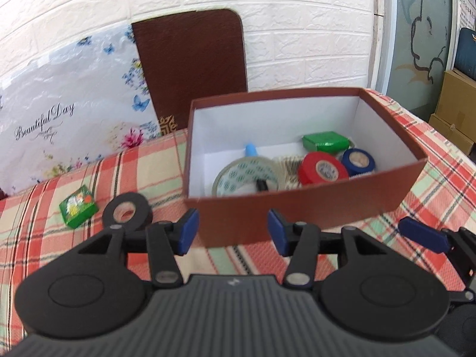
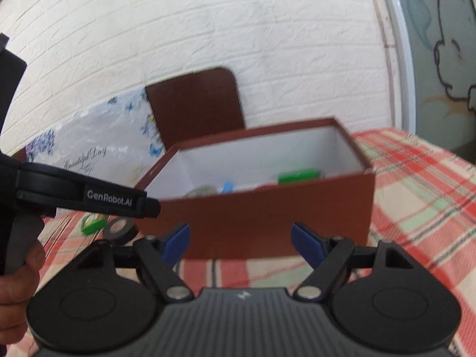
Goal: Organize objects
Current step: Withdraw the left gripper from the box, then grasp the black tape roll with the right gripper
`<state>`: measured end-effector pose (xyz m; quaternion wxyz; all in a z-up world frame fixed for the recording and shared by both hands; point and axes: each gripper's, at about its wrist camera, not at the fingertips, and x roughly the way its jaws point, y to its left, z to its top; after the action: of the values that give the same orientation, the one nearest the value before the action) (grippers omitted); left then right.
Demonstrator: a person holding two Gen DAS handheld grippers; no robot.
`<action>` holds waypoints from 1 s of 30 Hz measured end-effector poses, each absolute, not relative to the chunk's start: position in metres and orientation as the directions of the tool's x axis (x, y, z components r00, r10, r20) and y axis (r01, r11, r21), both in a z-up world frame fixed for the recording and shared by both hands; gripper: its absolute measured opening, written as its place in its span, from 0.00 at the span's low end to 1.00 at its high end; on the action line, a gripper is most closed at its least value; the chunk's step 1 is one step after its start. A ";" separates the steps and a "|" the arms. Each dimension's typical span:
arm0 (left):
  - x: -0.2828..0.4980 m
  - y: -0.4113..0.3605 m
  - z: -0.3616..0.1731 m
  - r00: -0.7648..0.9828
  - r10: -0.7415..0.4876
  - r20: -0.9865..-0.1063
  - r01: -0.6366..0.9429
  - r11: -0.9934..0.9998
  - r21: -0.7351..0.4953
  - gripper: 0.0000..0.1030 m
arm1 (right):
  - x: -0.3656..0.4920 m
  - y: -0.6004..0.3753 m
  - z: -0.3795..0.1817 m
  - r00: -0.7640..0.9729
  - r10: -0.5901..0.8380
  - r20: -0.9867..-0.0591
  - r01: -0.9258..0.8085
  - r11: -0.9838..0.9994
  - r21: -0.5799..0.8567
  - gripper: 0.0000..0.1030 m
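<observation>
Brown open box (image 1: pixel 303 205) on plaid cloth (image 1: pixel 431 208), both claws facing its near wall.

Left gripper (image 1: pixel 232 232): released, blue pads apart, nothing between them, just short of the box wall. Right gripper (image 2: pixel 240 242): released wider, also empty. Inside the box: red tape roll (image 1: pixel 322 172), blue tape roll (image 1: pixel 358 160), patterned wide tape roll (image 1: pixel 245 178), green packet (image 1: pixel 325 141), a light-blue-capped item (image 1: pixel 251 149). Outside, left of the box on the cloth: black tape roll (image 1: pixel 128 212) and, just beside it, a small green box (image 1: pixel 78 206). A hand (image 2: pixel 17 285) grips the left tool's handle in the right wrist view.
</observation>
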<state>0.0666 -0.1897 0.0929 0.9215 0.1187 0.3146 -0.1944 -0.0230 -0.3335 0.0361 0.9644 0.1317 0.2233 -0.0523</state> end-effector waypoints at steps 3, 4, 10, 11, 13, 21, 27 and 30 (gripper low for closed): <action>0.065 -0.171 0.080 0.713 -0.265 -0.649 0.413 0.907 0.084 0.53 | -0.021 -0.315 0.027 0.873 -0.011 -0.487 0.135 0.966 0.222 0.75; 0.066 -0.163 0.076 0.709 -0.255 -0.657 0.402 0.912 0.081 0.53 | -0.020 -0.309 0.026 0.868 0.000 -0.497 0.124 0.968 0.217 0.75; 0.081 -0.110 0.054 0.698 -0.177 -0.694 0.309 0.949 0.068 0.54 | -0.010 -0.262 0.022 0.846 0.072 -0.527 0.022 0.985 0.171 0.75; 0.084 -0.099 0.050 0.697 -0.170 -0.696 0.292 0.955 0.059 0.54 | -0.008 -0.254 0.020 0.841 0.085 -0.534 0.004 0.987 0.163 0.75; 0.087 -0.074 0.042 0.707 -0.158 -0.690 0.254 0.967 0.038 0.54 | -0.004 -0.237 0.017 0.830 0.108 -0.548 -0.035 0.989 0.142 0.74; 0.103 0.043 -0.005 0.782 0.005 -0.624 -0.004 1.000 0.004 0.63 | 0.035 -0.170 0.018 0.838 0.196 -0.510 -0.229 0.974 -0.001 0.74; 0.098 0.052 -0.013 0.839 -0.018 -0.544 -0.008 0.999 -0.045 0.66 | 0.117 -0.127 0.009 0.849 0.170 -0.501 -0.245 0.966 -0.087 0.79; 0.098 0.054 -0.015 0.841 -0.024 -0.540 -0.005 0.999 -0.051 0.67 | 0.160 -0.122 -0.006 0.845 0.085 -0.529 -0.172 0.978 -0.117 0.80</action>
<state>0.0978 0.0541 -0.0147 0.9592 -0.0254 0.2815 -0.0049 0.1602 -0.1217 -0.0062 0.9570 -0.0800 0.2706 0.0670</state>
